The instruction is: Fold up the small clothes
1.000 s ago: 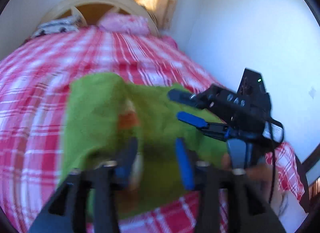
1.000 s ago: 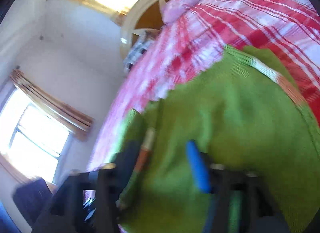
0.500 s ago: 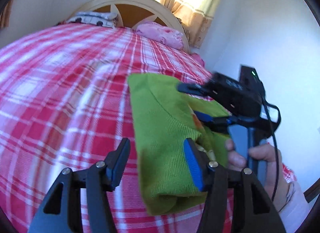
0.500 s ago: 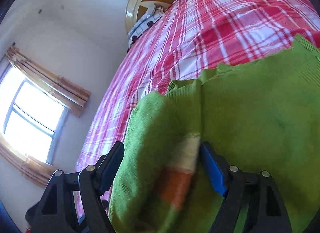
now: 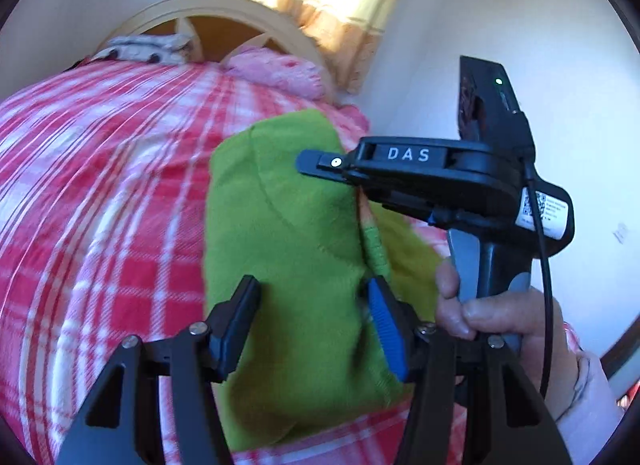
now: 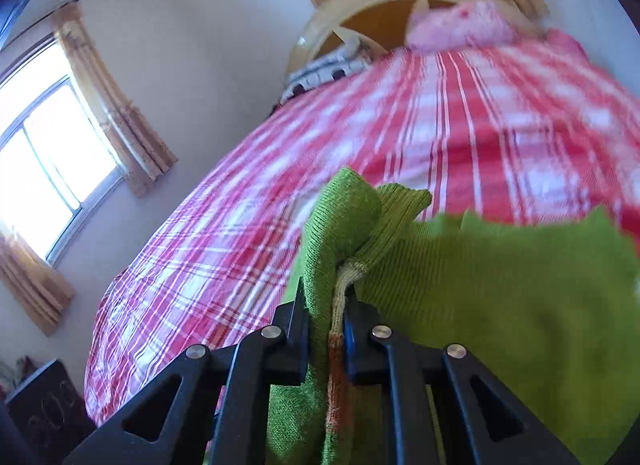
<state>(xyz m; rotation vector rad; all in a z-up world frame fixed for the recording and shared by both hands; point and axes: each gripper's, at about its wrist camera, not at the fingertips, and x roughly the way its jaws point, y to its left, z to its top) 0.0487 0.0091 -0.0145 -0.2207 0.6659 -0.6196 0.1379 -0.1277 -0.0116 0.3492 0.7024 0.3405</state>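
A small green knitted garment [image 5: 296, 265] lies folded on the red and white checked bed [image 5: 100, 205]. My left gripper [image 5: 312, 329] is open, its fingers either side of the garment's near end. My right gripper [image 6: 326, 317] is shut on a bunched edge of the green garment [image 6: 500, 297], where an orange and white stripe shows. In the left wrist view the right gripper [image 5: 420, 173] sits at the garment's right side, held by a hand [image 5: 512, 321].
A cream wooden headboard [image 5: 224, 25] and a pink pillow [image 5: 276, 69] are at the far end of the bed. A white wall [image 5: 540, 25] runs along the right side. Curtained windows [image 6: 44, 153] are behind and to the left.
My right gripper has closed on the garment's bunched edge. My left gripper stays open and has shifted right, so its fingers now straddle the folded garment.
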